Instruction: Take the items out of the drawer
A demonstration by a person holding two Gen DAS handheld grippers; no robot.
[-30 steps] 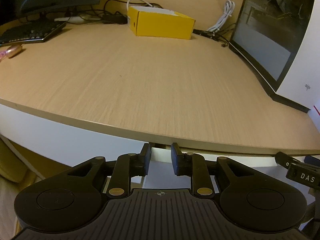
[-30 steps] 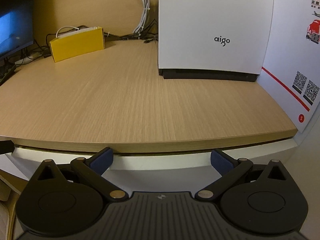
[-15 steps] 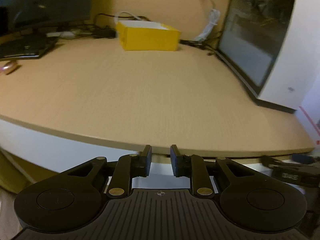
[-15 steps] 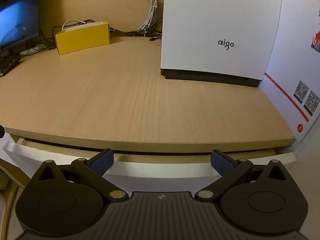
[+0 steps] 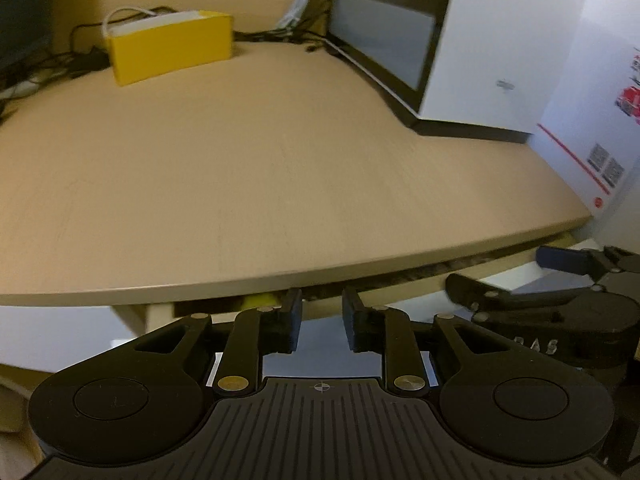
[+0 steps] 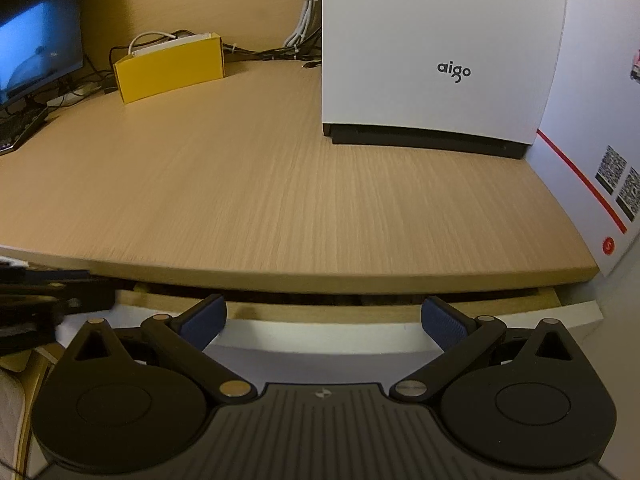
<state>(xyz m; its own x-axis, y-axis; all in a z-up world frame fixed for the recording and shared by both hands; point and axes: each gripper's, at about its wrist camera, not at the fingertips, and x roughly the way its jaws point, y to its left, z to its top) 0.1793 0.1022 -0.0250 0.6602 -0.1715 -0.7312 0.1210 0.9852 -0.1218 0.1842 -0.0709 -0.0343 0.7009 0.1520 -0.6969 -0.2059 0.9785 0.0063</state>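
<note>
Under the wooden desk top (image 6: 280, 200) a white-fronted drawer (image 6: 320, 336) stands slightly pulled out, showing its wooden rim and a dark slit. In the left wrist view a small yellow item (image 5: 262, 300) peeks from that slit, just left of my left gripper (image 5: 321, 320). Its pads have a narrow gap, reach the drawer rim and have nothing between them. My right gripper (image 6: 323, 316) is wide open above the drawer front, empty. What else lies in the drawer is hidden.
On the desk stand a yellow box (image 6: 168, 66) with cables at the back, a white computer case (image 6: 440, 48) at the right, and a monitor (image 6: 36, 52) with a keyboard (image 6: 16, 132) at the left. A white panel with a red stripe (image 6: 600, 140) bounds the right side.
The drawer has slid out from nearly closed to slightly open. The left gripper swung right, bringing the computer case and right gripper into its view. Both jaw gaps are unchanged.
</note>
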